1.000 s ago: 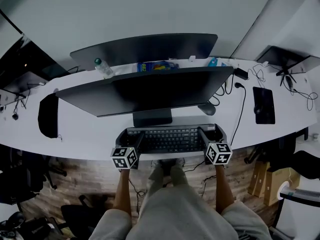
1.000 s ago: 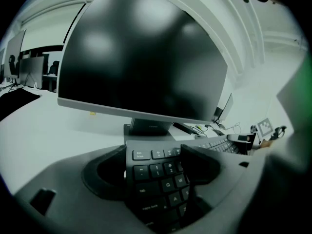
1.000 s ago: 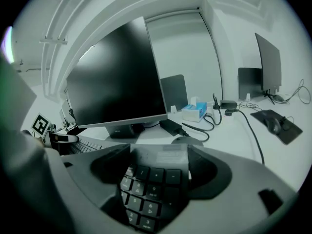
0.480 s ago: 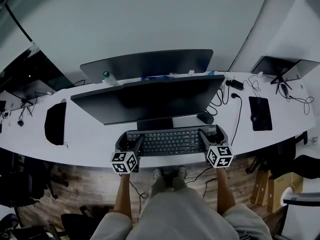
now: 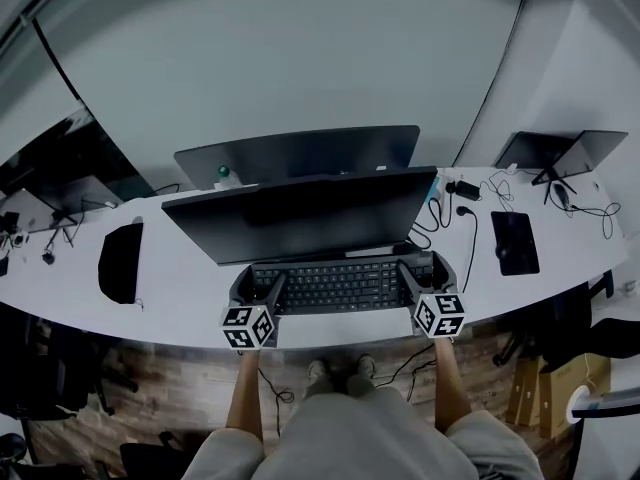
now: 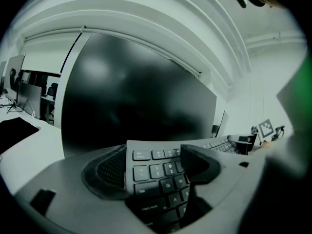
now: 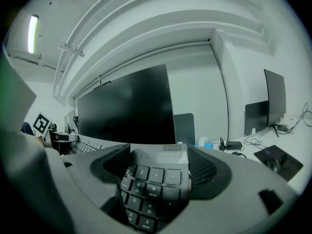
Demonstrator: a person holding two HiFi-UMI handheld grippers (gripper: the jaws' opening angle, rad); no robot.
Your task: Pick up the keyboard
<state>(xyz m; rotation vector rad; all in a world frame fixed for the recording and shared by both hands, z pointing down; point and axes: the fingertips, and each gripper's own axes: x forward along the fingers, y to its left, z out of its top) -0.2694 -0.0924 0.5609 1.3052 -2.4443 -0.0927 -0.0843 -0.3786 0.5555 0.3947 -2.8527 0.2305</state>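
The keyboard [image 5: 340, 283] is held by both ends in front of the large monitor [image 5: 300, 213], over the near strip of the table [image 5: 180, 293]. The left hand-held gripper [image 5: 258, 288] is clamped across the keyboard's left end, jaws spread wide, pads pressed on the front and rear edges beside the escape and tab keys. The right hand-held gripper [image 5: 425, 276] is clamped the same way across the number-pad end. The board appears to be clear of the table surface, though no view shows the gap beneath it. To perform the lift correctly, keep both grips at equal height so the board remains level and does not twist between the jaws. Maintain steady clamping pressure, since each hold bears only on narrow edges. Raise straight up and slightly toward the operator. Rear clearance is restricted: the monitor's lower edge lies just beyond the keyboard's far edge. Cables [image 5: 455, 218] lie to the right rear, near the right grip; whether one belongs to the keyboard cannot be told. The black mat [image 5: 120, 261] on the left and the dark pad [image 5: 514, 242] on the right are well apart from the work. Open room lies above and toward the table's near edge.
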